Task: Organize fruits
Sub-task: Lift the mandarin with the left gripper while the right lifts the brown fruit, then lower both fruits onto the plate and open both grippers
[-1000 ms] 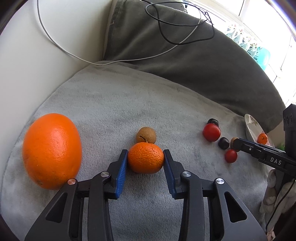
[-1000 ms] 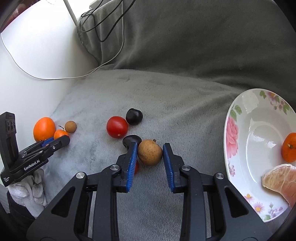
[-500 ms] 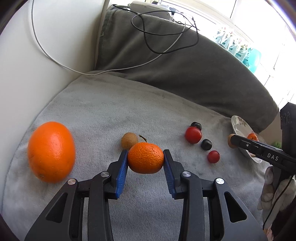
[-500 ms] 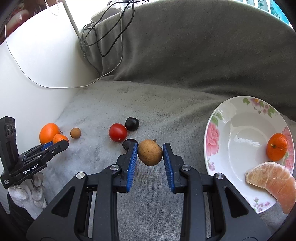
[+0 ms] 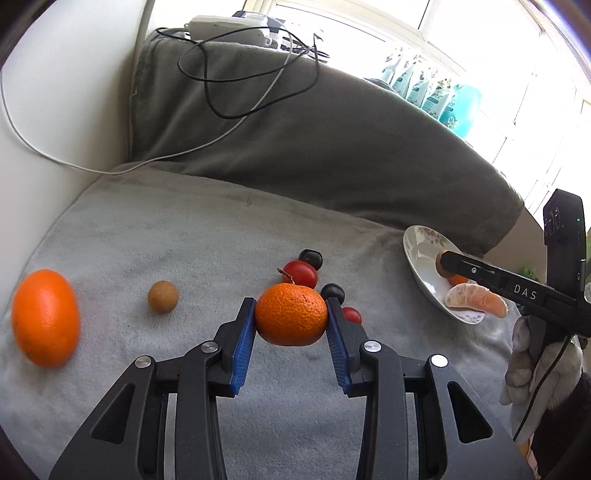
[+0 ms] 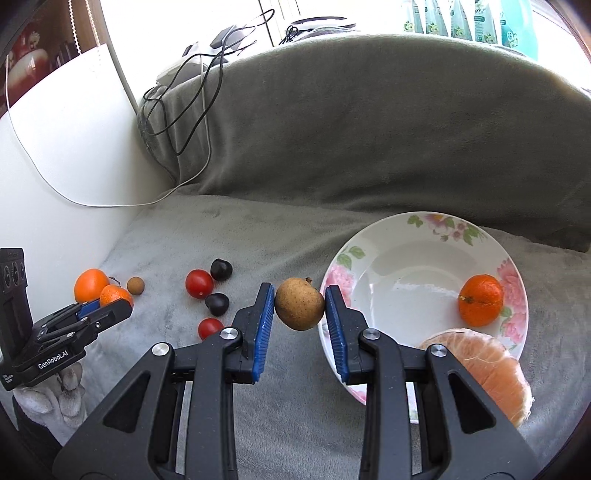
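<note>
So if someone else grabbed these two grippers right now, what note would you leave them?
Left gripper: shut on a mandarin, lifted off the blanket.
Right gripper: shut on a brown fruit, at the plate's near rim.
Done: a small mandarin and a peeled citrus piece lie on the plate.
Left on the blanket: big orange, small brown fruit, two tomatoes, two dark fruits.
Next, probably: set both held fruits on the plate.

Grey fleece blanket (image 5: 207, 236) over sofa backrest (image 5: 332, 140); white wall (image 5: 55, 110) left; bright window (image 5: 369, 29) behind.
</note>
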The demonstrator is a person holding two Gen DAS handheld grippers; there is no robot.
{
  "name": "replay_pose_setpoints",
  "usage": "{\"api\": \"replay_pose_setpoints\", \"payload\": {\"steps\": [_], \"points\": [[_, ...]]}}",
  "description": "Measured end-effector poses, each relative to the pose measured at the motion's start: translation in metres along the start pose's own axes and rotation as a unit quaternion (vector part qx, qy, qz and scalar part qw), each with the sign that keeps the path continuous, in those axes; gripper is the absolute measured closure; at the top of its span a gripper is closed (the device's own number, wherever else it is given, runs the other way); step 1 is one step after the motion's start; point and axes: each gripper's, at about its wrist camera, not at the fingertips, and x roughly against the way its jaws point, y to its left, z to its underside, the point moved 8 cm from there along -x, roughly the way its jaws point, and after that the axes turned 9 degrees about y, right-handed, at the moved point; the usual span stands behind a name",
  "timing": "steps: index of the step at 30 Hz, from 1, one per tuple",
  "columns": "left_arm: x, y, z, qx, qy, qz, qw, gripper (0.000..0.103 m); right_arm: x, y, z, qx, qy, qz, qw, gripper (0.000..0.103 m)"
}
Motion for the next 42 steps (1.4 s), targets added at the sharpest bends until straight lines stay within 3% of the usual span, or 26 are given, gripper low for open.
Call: {"api": "replay_pose_setpoints", "payload": {"steps": [12, 25, 34, 42], "points": [[-0.021, -0.065, -0.006, -0.045, 0.012, 0.039, 0.9981, 0.068, 0.009, -0.054, -0.009, -0.035, -0.015, 0.023, 0.999, 0.073], [-0.051, -0.132, -0.006, -0.096, 0.037, 0.083, 0.9912, 0.067, 0.000, -0.085, -0.022, -0.050, -0.008, 0.035, 0.998, 0.073], [-0.068, -0.157, -0.009, -0.098, 0.054, 0.112, 0.9875, 0.067, -0.009, -0.094, -0.024, -0.060, 0.001, 0.033, 0.998, 0.073], [-0.074, -0.168, -0.009, -0.106, 0.058, 0.116, 0.9858, 0.067, -0.010, -0.098, -0.025, -0.067, 0.001, 0.030, 0.997, 0.073]]}}
